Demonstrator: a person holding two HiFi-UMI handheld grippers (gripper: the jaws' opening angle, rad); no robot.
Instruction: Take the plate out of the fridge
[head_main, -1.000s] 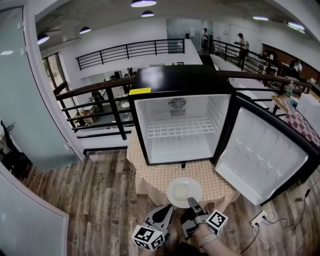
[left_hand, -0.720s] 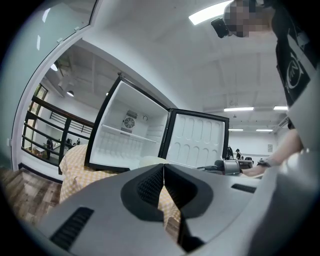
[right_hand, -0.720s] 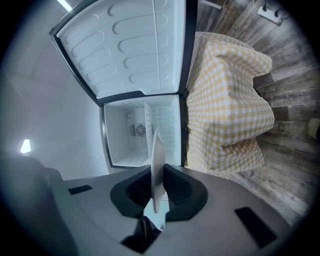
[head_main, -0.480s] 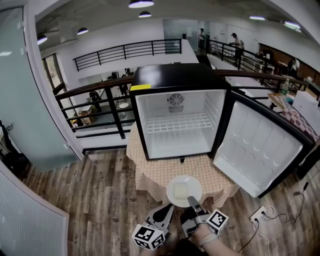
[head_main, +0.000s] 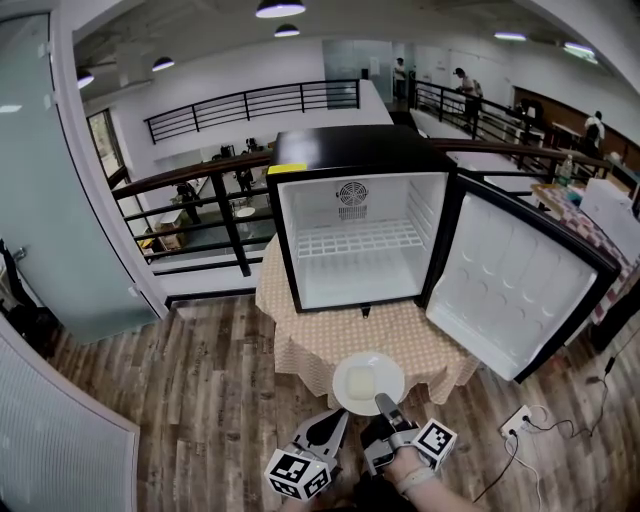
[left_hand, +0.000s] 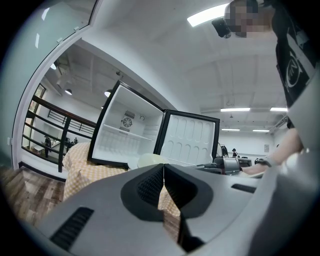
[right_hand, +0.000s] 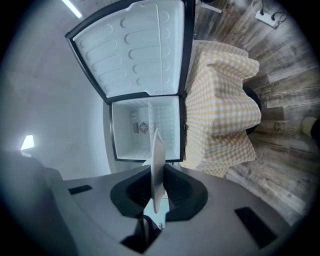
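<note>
A white plate with a pale yellow slab on it hangs level in front of the table's near edge, held at its rim by my right gripper. In the right gripper view the plate shows edge-on, pinched between the dark pads. My left gripper sits just left of the plate with its jaws pressed together and nothing in them; its own view shows the same. The black mini fridge stands on the table with its door swung wide to the right and its white inside bare.
The fridge rests on a small table under a yellow checked cloth. Wood floor surrounds it. A black railing runs behind. A frosted glass wall is at the left. A power strip and cable lie on the floor at the right.
The view has shifted slightly, with the fridge sitting a little farther away. Both grippers and the plate keep the same places in the picture.
</note>
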